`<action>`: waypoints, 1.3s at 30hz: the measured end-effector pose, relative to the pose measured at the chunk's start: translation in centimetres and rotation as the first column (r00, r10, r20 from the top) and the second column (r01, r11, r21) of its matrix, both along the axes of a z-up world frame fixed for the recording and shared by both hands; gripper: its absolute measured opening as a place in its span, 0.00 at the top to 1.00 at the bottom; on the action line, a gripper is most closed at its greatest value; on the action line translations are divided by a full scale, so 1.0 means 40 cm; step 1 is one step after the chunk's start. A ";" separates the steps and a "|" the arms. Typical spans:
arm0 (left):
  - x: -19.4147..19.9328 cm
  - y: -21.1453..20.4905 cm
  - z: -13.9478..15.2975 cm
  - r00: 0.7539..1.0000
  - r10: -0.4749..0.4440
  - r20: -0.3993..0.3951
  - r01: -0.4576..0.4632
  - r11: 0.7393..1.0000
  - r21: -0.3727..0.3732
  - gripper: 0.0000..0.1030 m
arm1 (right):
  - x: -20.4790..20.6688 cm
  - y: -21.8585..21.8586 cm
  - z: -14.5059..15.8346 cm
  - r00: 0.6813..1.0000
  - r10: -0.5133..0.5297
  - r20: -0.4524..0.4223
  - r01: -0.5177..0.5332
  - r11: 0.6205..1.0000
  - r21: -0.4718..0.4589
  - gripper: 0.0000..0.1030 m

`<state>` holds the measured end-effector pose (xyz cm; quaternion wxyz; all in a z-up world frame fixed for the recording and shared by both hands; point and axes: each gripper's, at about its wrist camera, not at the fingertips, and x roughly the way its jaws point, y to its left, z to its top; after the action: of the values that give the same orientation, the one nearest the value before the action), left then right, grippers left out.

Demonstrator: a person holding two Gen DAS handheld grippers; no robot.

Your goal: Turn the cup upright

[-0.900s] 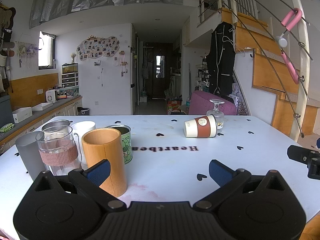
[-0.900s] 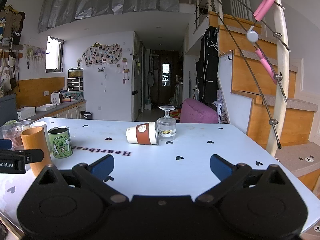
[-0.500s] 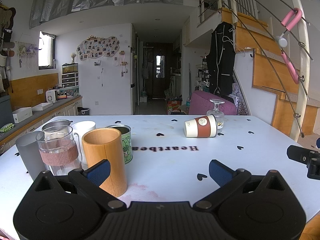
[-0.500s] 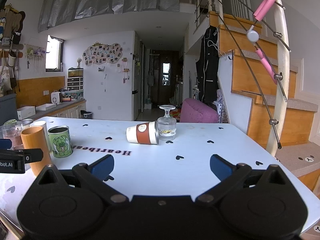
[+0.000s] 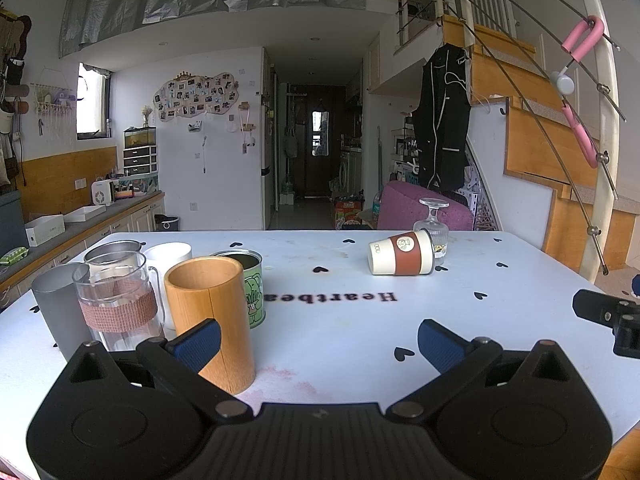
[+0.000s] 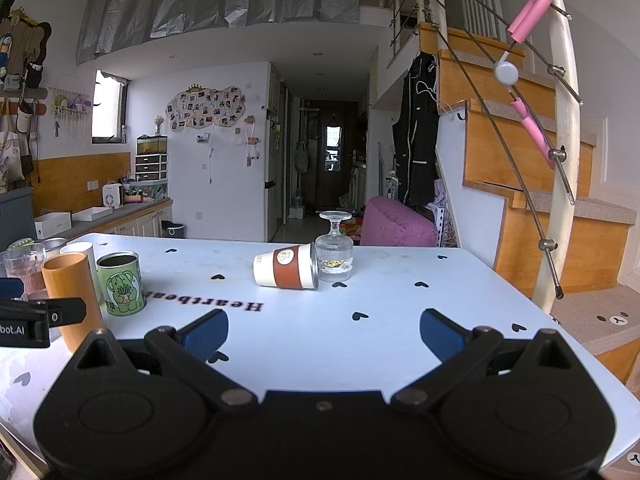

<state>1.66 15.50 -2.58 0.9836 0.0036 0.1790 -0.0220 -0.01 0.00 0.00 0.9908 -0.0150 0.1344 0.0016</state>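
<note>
Left gripper [image 5: 318, 340]: held low over the near edge of the tabletop [image 5: 340, 332], level, fingers spread wide, nothing between them; blue ribbed pads [image 5: 196, 344] on black linkage arms. Right gripper [image 6: 324, 330]: same pose and build, fingers likewise wide apart and empty, its black body cut off at the right edge of the left view. Cup [image 5: 401, 253]: paper-style, cream with a rust-brown sleeve and round emblem, lying on its side at the far middle of the tabletop, base pointing left in both views, lidded end toward the glass. Stemmed glass [image 6: 334, 256]: clear, ribbed, standing inverted on its rim, just beside the cup; contact between them cannot be told. Tabletop: pale blue-white, matte, printed with small black hearts and dark lettering. Left cluster: wooden cylinder [image 5: 210, 312], smooth and orange-tan, partly behind the left gripper's pad; green tin [image 5: 248, 288] with an elephant print; clear glass mug [image 5: 116, 300] with a pink woven band; grey tumbler [image 5: 56, 308]; white cup [image 5: 168, 254] and a metal one largely hidden behind these.
</note>
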 end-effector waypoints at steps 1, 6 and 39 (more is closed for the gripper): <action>0.000 0.000 0.000 1.000 0.000 0.000 0.000 1.000 0.000 0.00 | 0.000 0.000 0.000 1.000 -0.001 -0.001 0.001 1.000 0.000 0.00; -0.002 0.001 0.001 1.000 0.001 0.000 -0.001 1.000 0.000 0.00 | 0.000 0.000 0.000 1.000 -0.001 -0.001 0.001 1.000 0.000 0.00; -0.004 0.001 -0.001 1.000 0.000 0.001 0.000 1.000 0.001 0.00 | 0.007 0.015 -0.004 1.000 0.001 -0.001 -0.001 1.000 -0.002 0.00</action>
<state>1.52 15.53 -2.60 0.9837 0.0042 0.1785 -0.0221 0.27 0.59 -0.16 0.9907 -0.0158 0.1351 0.0020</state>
